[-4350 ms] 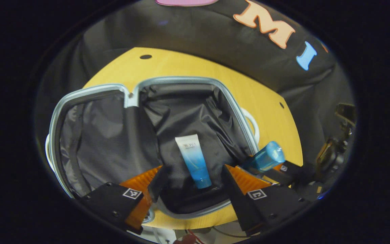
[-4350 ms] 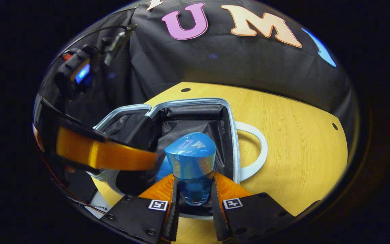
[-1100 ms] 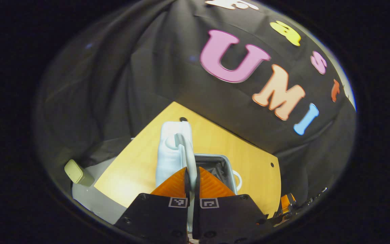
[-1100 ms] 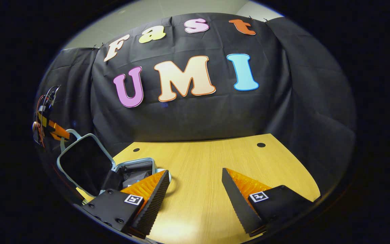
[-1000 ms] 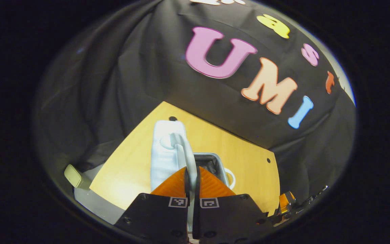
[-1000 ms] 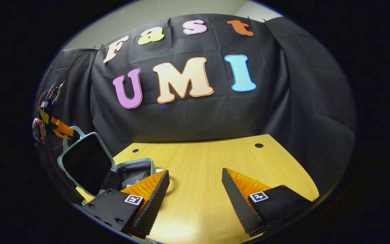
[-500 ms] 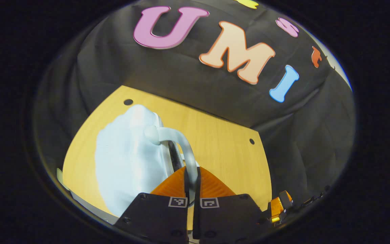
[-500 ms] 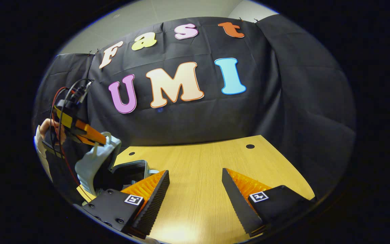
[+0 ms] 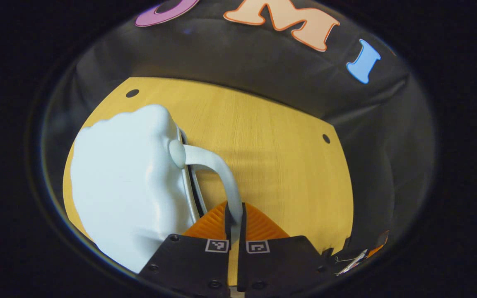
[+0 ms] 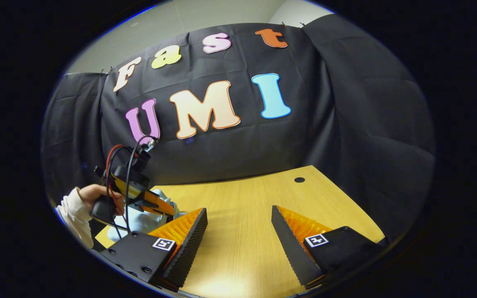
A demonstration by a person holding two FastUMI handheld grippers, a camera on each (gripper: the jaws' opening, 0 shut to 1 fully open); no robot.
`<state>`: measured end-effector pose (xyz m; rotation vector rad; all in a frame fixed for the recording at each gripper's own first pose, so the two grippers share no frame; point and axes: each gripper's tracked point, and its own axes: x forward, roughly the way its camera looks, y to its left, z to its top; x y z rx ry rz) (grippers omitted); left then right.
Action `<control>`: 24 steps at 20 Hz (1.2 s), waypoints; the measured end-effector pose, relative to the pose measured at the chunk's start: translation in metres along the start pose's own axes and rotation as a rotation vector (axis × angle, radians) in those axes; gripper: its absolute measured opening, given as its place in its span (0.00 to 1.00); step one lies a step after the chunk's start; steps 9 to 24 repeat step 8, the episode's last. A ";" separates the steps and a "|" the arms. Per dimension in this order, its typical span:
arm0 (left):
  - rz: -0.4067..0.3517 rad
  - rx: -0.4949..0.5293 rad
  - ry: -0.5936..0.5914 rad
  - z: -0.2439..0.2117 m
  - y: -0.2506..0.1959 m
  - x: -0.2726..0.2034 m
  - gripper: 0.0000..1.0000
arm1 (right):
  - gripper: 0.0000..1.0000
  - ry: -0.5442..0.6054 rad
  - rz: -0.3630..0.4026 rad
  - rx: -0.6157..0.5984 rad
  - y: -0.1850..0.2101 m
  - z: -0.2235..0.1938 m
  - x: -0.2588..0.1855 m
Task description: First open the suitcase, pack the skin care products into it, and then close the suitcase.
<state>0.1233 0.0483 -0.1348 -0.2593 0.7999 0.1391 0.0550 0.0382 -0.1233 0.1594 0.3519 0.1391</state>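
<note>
Suitcase (image 9: 131,186) occupies table's (image 9: 271,165) near-left; left gripper (image 9: 234,215) clamped on its handle (image 9: 218,169). Bare tabletop right and far. Right gripper (image 10: 238,231) spread over bare wood.

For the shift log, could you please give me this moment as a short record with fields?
stage: closing the lid
suitcase: pale blue, lid nearly down, a narrow gap at the rim
handle: pinched between the fingers of the left gripper
right gripper: open, holds nothing, above the table
table: wooden, bare around the right gripper
contents: hidden by the lid
</note>
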 end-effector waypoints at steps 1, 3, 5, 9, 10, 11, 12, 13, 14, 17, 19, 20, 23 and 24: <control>0.010 0.008 0.014 -0.003 0.000 0.006 0.01 | 0.98 -0.002 -0.007 0.001 -0.004 0.001 -0.001; 0.020 0.018 0.038 -0.008 0.001 0.019 0.03 | 0.98 -0.018 -0.023 -0.002 -0.014 0.007 -0.004; 0.010 0.009 0.050 -0.013 -0.003 0.025 0.10 | 0.98 -0.032 -0.036 0.003 -0.024 0.012 -0.008; -0.029 -0.020 0.041 -0.021 -0.012 0.012 0.47 | 0.98 -0.052 -0.044 0.017 -0.037 0.020 -0.010; -0.029 -0.020 0.041 -0.021 -0.012 0.012 0.47 | 0.98 -0.052 -0.044 0.017 -0.037 0.020 -0.010; -0.029 -0.020 0.041 -0.021 -0.012 0.012 0.47 | 0.98 -0.052 -0.044 0.017 -0.037 0.020 -0.010; -0.029 -0.020 0.041 -0.021 -0.012 0.012 0.47 | 0.98 -0.052 -0.044 0.017 -0.037 0.020 -0.010; -0.029 -0.020 0.041 -0.021 -0.012 0.012 0.47 | 0.98 -0.052 -0.044 0.017 -0.037 0.020 -0.010; -0.029 -0.020 0.041 -0.021 -0.012 0.012 0.47 | 0.98 -0.052 -0.044 0.017 -0.037 0.020 -0.010; -0.029 -0.020 0.041 -0.021 -0.012 0.012 0.47 | 0.98 -0.052 -0.044 0.017 -0.037 0.020 -0.010; -0.029 -0.020 0.041 -0.021 -0.012 0.012 0.47 | 0.98 -0.052 -0.044 0.017 -0.037 0.020 -0.010; -0.029 -0.020 0.041 -0.021 -0.012 0.012 0.47 | 0.98 -0.052 -0.044 0.017 -0.037 0.020 -0.010; -0.029 -0.020 0.041 -0.021 -0.012 0.012 0.47 | 0.98 -0.052 -0.044 0.017 -0.037 0.020 -0.010; -0.029 -0.020 0.041 -0.021 -0.012 0.012 0.47 | 0.98 -0.052 -0.044 0.017 -0.037 0.020 -0.010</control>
